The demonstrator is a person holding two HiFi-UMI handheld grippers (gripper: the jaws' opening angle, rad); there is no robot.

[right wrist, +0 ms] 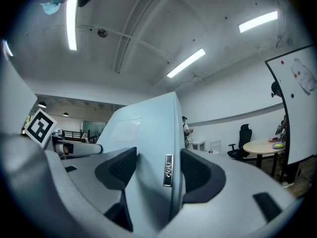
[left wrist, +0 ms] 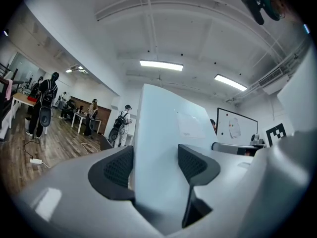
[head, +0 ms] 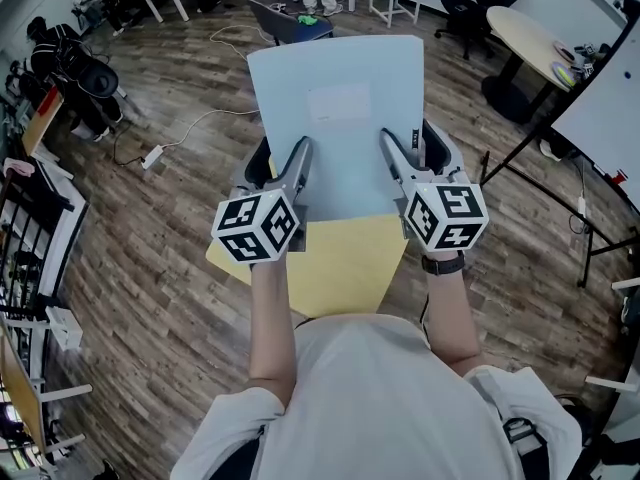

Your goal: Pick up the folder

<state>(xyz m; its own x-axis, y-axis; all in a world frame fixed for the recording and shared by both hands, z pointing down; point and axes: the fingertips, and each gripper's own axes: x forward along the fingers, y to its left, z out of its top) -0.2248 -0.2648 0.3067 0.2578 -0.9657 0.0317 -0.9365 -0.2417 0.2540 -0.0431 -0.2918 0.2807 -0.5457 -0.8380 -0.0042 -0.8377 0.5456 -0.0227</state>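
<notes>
The folder (head: 340, 118) is a thick pale-blue file with a blank label on its cover. It is held flat in the air beyond the far edge of a yellow table (head: 340, 268). My left gripper (head: 292, 173) clamps its near left side and my right gripper (head: 398, 166) its near right side. In the left gripper view the folder (left wrist: 158, 133) fills the gap between the dark pads (left wrist: 119, 167) of the left gripper (left wrist: 156, 165). In the right gripper view the folder's spine (right wrist: 163, 133), with a small metal tag, is pressed between the jaws of the right gripper (right wrist: 158, 170).
Wood floor lies below. A round table (head: 530, 38) with office chairs stands at the upper right, next to a whiteboard on a stand (head: 610, 108). A power strip and cable (head: 155, 155) lie on the floor at left, near chairs (head: 90, 78). People stand far back in the room.
</notes>
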